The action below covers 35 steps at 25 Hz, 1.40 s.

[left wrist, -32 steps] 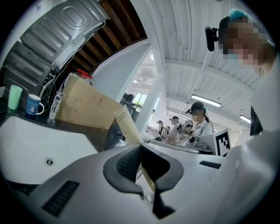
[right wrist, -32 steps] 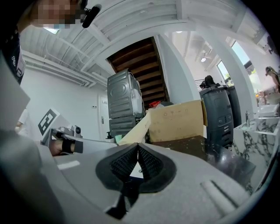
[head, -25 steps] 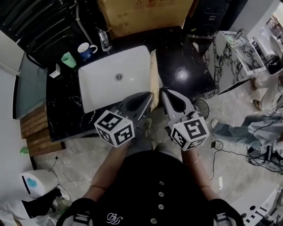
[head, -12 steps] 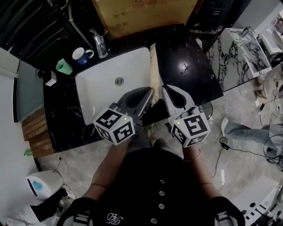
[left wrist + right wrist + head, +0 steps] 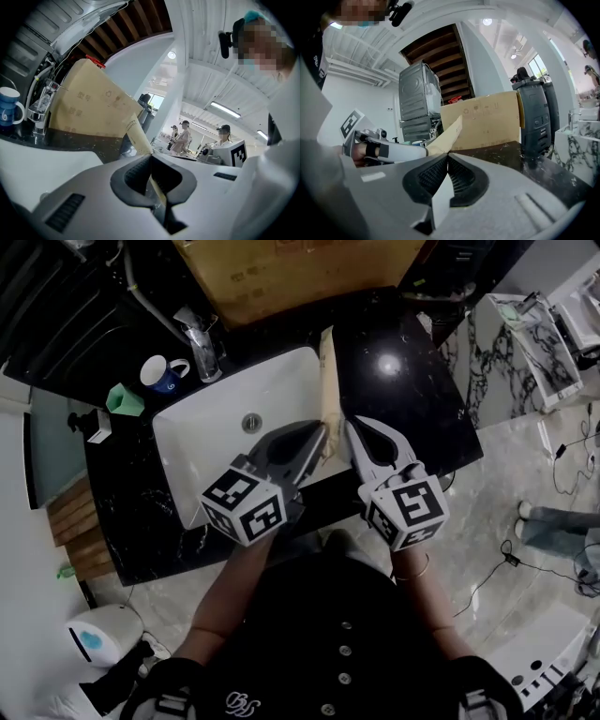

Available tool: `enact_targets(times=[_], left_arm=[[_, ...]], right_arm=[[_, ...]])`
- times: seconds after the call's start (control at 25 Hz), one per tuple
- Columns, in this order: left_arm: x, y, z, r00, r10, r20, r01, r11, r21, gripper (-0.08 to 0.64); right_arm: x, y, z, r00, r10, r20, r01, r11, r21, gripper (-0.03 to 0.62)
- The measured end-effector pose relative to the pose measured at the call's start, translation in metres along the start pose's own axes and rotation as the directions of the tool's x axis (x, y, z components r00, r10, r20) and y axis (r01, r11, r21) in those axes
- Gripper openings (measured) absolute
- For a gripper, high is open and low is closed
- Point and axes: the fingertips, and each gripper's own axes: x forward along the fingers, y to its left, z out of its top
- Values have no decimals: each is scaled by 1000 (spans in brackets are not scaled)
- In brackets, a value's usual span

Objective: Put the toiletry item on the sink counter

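A long tan toothpaste box (image 5: pixel 327 381) lies lengthwise over the right rim of the white sink (image 5: pixel 211 442), held at its near end by both grippers. My left gripper (image 5: pixel 317 435) is shut on the box from the left. My right gripper (image 5: pixel 351 426) is shut on it from the right. In the left gripper view the box (image 5: pixel 137 135) sticks up out of the closed jaws of the left gripper (image 5: pixel 151 157). The right gripper view shows the box (image 5: pixel 449 135) slanting left from the closed jaws of the right gripper (image 5: pixel 447 154). The box's near end is hidden in the jaws.
Black stone counter (image 5: pixel 403 399) surrounds the sink. Behind the sink stand a blue mug (image 5: pixel 161 374), a glass by the tap (image 5: pixel 202 345), a green item (image 5: pixel 122 399) and a small white box (image 5: pixel 97 427). A large cardboard box (image 5: pixel 300 268) sits at the back.
Both grippers keep their hold on the box. The whole view has slid a little, and the grippers with the box sit slightly further in over the sink's right rim.
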Motion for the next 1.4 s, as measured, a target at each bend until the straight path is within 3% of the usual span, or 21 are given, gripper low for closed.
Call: enact_targets(times=[0.6, 1.4], left_arm=[[42, 43, 15, 999, -20, -41, 20, 1000, 2, 12], [91, 86, -16, 994, -23, -109, 11, 995, -103, 12]], right_arm=[[37, -41, -7, 998, -49, -50, 50, 998, 30, 3], [62, -78, -37, 986, -104, -132, 118, 988, 99, 3]])
